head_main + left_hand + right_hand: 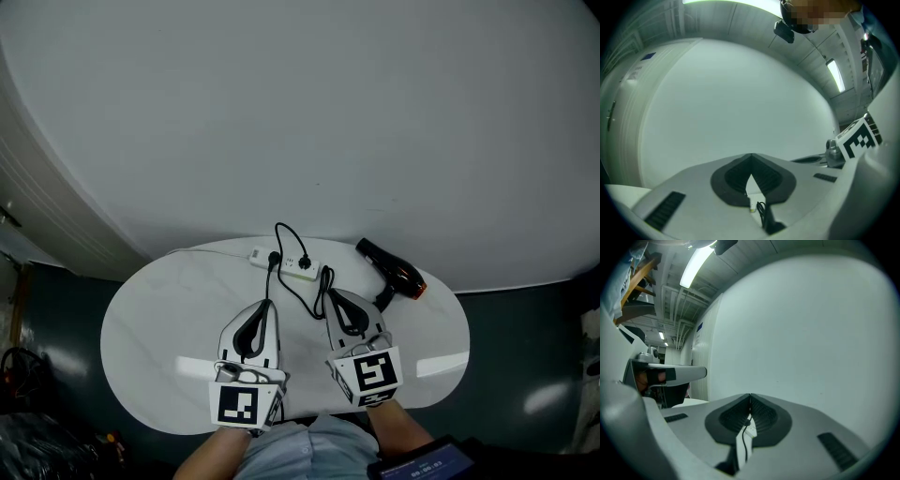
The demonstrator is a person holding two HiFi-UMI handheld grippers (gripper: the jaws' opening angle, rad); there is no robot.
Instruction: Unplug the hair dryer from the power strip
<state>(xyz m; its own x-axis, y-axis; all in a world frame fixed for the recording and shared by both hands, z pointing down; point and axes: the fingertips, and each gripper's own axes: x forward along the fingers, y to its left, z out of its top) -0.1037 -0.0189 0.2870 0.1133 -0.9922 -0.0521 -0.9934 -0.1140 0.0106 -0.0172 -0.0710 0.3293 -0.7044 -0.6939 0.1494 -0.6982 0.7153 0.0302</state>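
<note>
- White curved wall fills the background behind a pale oval desk, which carries everything in play.
- Near the desk's far edge lies the strip, its long axis running left to right across the head view.
- Two black plugs sit in it, a left plug and a right plug.
- At the strip's right end, just beside it, the dryer lies flat with its handle toward the person.
- Its cord loops over the desk between the strip and the tools; which plug it ends in cannot be traced with certainty.
- Both tools hover over the near half of the desk, aimed at the strip, which lies just ahead of them and spans the gap between their lines.
- The left tool has its jaws together on nothing; its tip lines up with the left plug and looks nearest to it.
- The right tool is likewise closed and empty, closer to the right plug and the dryer.
- Judged from this, either tool must open before taking a plug, and the pull would run upward, across the strip's long axis, with the other tool free to hold the strip down.
</note>
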